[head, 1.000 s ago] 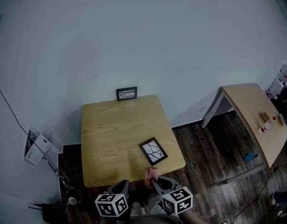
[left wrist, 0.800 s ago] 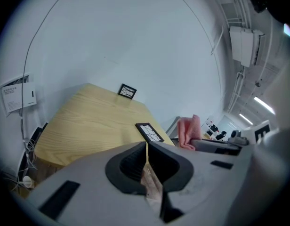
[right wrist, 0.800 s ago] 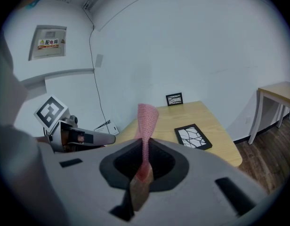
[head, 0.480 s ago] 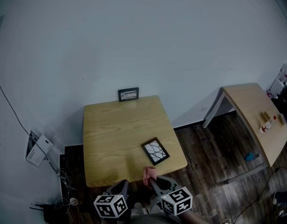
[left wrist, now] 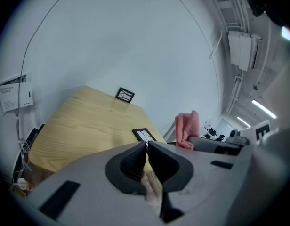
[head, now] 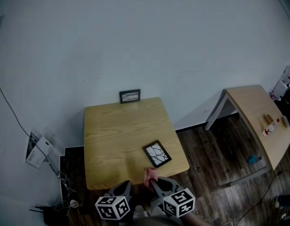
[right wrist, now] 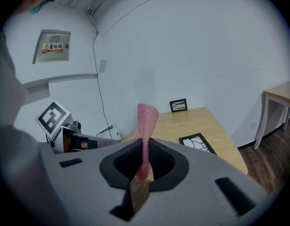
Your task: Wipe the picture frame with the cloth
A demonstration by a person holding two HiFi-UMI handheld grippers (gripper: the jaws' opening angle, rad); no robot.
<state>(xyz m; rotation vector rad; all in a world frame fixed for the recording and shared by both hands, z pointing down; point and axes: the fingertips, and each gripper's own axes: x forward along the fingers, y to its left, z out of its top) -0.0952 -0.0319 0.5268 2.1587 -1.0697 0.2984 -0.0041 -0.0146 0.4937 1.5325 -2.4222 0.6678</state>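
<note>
A black picture frame (head: 157, 154) lies flat near the wooden table's (head: 116, 135) front right corner; it also shows in the left gripper view (left wrist: 144, 135) and the right gripper view (right wrist: 197, 142). A second black frame (head: 130, 96) stands at the table's far edge against the wall. My right gripper (head: 153, 182) hovers just off the table's front edge, shut on a pink cloth (right wrist: 146, 121) that sticks up from its jaws (head: 150, 175). My left gripper (head: 126, 187) is beside it on the left, shut (left wrist: 146, 145) with nothing in it.
Another wooden table (head: 258, 117) stands at the right with small bottles on it. A white box (head: 36, 149) and cables sit by the wall at the left. Dark wood floor (head: 215, 159) lies between the tables.
</note>
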